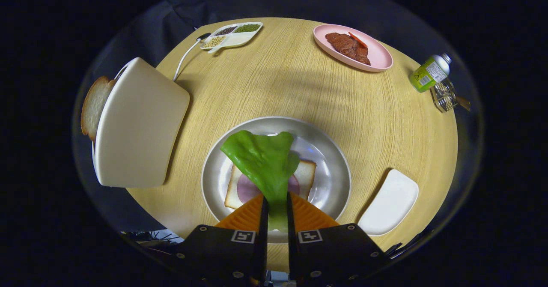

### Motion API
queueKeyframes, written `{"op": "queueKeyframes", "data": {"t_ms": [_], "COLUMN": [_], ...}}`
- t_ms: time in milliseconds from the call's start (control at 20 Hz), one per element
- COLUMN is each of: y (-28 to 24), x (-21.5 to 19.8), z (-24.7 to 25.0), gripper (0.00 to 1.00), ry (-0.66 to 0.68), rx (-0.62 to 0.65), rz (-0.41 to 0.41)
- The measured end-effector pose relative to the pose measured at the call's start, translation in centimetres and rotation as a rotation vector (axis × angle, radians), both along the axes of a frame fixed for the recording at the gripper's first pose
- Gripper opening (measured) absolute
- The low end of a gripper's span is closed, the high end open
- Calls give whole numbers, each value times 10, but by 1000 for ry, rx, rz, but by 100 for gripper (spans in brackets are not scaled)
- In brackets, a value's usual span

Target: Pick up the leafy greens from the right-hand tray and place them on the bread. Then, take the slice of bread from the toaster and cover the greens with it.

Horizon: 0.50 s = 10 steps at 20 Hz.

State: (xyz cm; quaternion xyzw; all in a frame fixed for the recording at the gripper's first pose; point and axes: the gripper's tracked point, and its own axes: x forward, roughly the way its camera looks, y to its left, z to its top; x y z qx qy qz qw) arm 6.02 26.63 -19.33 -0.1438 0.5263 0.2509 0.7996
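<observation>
Fingers [277,212] clamping greens [263,160] above bread [306,175]

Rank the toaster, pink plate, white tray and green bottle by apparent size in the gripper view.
1. Toaster, largest, though it sits nearer the camera.
2. Pink plate and white tray: look about alike, unranked.
3. Green bottle, smallest.

The tongs grip the leafy greens above the bread.
</observation>
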Motion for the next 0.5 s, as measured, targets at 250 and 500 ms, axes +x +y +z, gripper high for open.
{"op": "queueKeyframes", "data": {"t_ms": [250, 500], "y": [0, -10], "x": [-3, 8], "z": [-3, 5], "gripper": [58, 100], "ry": [18, -25], "rx": [42, 56], "rz": [-6, -47]}}
